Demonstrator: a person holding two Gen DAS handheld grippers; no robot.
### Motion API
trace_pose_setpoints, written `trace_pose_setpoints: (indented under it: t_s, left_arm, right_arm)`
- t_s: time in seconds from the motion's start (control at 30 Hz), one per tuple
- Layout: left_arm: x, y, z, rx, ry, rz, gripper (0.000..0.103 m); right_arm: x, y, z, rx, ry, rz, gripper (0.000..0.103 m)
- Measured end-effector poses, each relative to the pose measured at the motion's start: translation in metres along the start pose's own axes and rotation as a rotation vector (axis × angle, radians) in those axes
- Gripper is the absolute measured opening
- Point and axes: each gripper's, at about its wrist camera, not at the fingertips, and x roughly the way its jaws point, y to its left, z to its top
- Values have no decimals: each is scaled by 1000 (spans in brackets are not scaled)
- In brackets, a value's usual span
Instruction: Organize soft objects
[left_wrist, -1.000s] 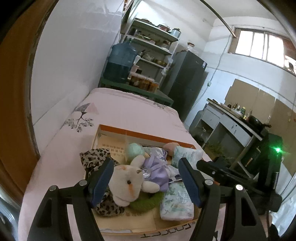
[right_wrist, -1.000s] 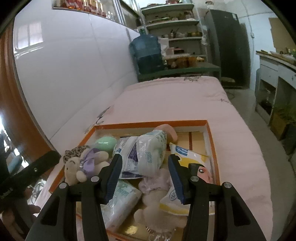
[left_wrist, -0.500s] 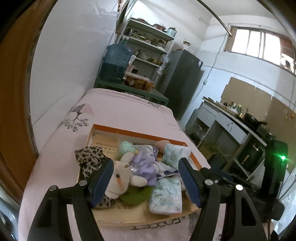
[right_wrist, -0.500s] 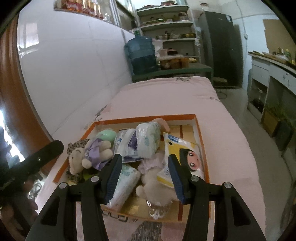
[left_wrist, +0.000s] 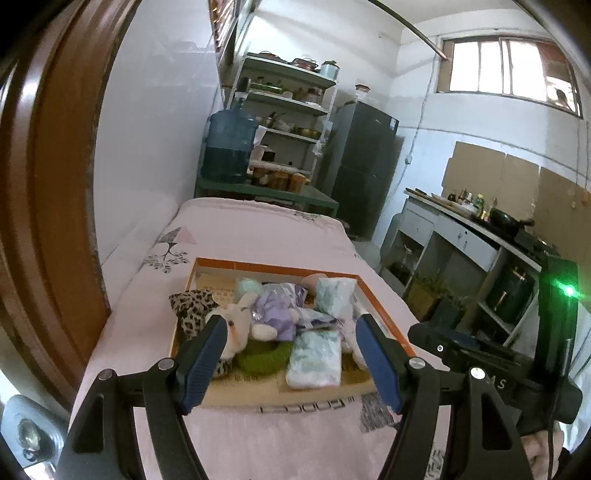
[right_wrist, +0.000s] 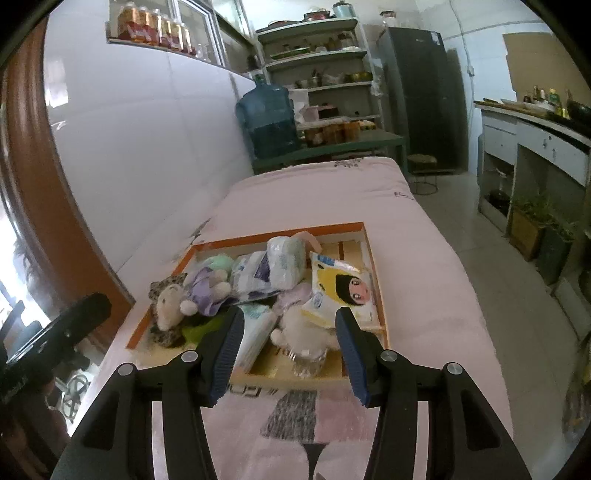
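An orange-rimmed cardboard tray (left_wrist: 266, 265) (right_wrist: 378, 295) lies on a pink bedcover and is full of soft things. In it lie a white plush rabbit in purple (left_wrist: 258, 317) (right_wrist: 184, 299), a leopard-print cloth (left_wrist: 192, 308), tissue packs (left_wrist: 314, 356) (right_wrist: 284, 258), a yellow cartoon-face pack (right_wrist: 343, 291) and a white plush (right_wrist: 303, 332). My left gripper (left_wrist: 291, 363) is open and empty, above the tray's near edge. My right gripper (right_wrist: 288, 349) is open and empty, above the tray's near edge.
The bed (right_wrist: 332, 192) runs along a white wall on the left. A blue water jug (left_wrist: 229, 147), shelves (left_wrist: 284, 110) and a dark fridge (right_wrist: 421, 92) stand beyond it. A kitchen counter (left_wrist: 461, 229) and tiled floor (right_wrist: 498, 258) are to the right.
Both grippers have pulled back and up from the tray, which now looks smaller and farther. Both stay open and empty; the objects in the tray have not moved.
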Motion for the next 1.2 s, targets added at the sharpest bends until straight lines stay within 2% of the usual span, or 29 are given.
trace_pose_setpoints:
  t_s: [0.27, 0.67, 0.97, 1.1, 1.2]
  left_arm:
    - [-34, -14, -11, 22, -5, 24, 72]
    - [-83, -32, -27, 52, -15, 170, 72]
    - [-121, -42, -37, 11, -68, 209, 72]
    - [-132, -48, -40, 7, -85, 275, 72]
    - [-137, -51, -42, 7, -81, 293, 72]
  right_arm:
    - [-33, 16, -13, -16, -12, -14, 53]
    - [-85, 53, -43, -48, -10, -41, 53]
    - [-111, 70, -61, -63, -21, -54, 53]
    - [-121, 77, -66, -72, -42, -75, 53]
    - [-126, 80, -70, -75, -49, -80, 53]
